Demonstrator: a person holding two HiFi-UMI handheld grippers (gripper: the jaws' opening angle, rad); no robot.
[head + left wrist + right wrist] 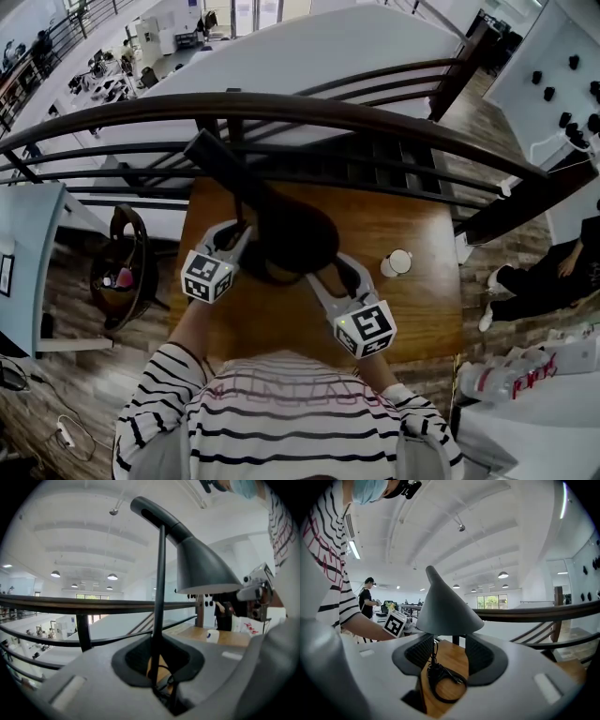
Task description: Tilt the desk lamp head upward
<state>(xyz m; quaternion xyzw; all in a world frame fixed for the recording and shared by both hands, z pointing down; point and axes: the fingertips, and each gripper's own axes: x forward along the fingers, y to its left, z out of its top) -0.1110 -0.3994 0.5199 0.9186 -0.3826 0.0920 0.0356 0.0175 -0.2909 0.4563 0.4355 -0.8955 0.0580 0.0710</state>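
1. Shirt (pixel 281 412): white, black stripes, faint pinkish line print on the chest, short sleeves (pixel 159 375).
2. Left gripper (pixel 236 242) and right gripper (pixel 326 274): pale grey shells, dark ribbed fingers (pixel 421 651), white cubes (pixel 207 275) with black square markers.

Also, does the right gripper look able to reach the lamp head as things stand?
Probably yes: the right gripper has its tongs open, and the lamp head sits close ahead of them with nothing in between. The left gripper grips the stem.

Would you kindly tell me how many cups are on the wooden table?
1: a white cup stands on the table's right half, right of the desk lamp. The lamp could hide others.
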